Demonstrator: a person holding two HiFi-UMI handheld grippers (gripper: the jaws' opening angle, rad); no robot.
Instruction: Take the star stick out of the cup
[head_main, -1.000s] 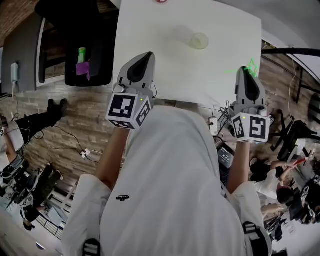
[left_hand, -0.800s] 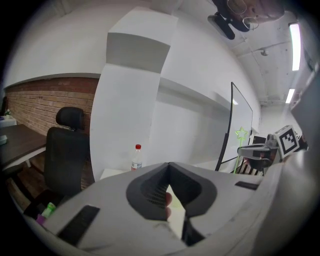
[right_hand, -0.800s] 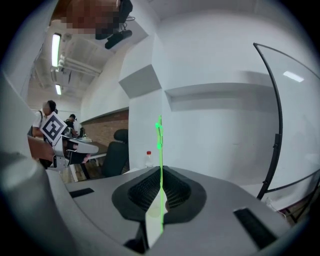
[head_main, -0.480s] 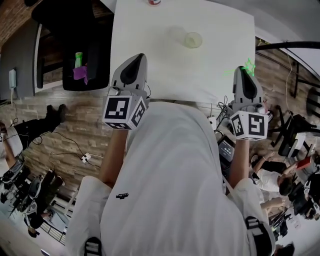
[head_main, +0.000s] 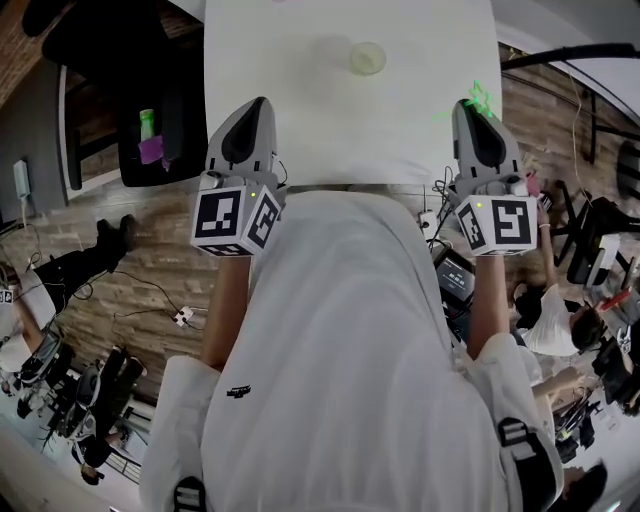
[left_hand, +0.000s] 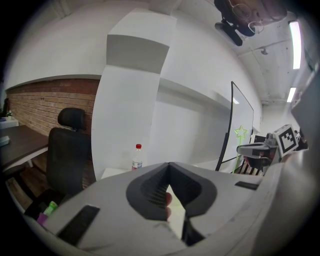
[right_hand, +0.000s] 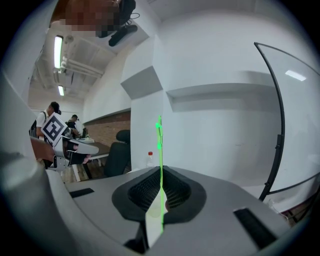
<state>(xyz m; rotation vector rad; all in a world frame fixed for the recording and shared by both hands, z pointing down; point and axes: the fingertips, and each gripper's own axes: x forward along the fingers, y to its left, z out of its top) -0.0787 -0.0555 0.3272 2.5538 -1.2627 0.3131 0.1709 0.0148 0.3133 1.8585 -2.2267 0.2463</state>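
**Star stick out of the cup, held in the right claw**

In the head view the left gripper (head_main: 258, 106) hovers over the near edge of the white table (head_main: 300, 90), at about 10 o'clock from the person's chest. Its own view shows its jaws closed tip to tip with nothing between them. A bottle (left_hand: 136, 156) stands beyond it at 12 o'clock.

The cup (head_main: 368, 58) stands empty toward the far side of the table, at about 10 o'clock from the right gripper (head_main: 466, 104) and well apart from it.

The right gripper is clamped on the star stick (head_main: 479, 97). In its own view the green shaft (right_hand: 160, 175) runs up between the closed jaws, with the star upright above them.

The extraction looks done, so this seems to be the end of the lift. What may remain is laying the stick down or simply holding it clear of the cup.

Compared with a second ago, little differs. The stick was already out and both claws were closed. Cup and grippers only sit higher in the picture.
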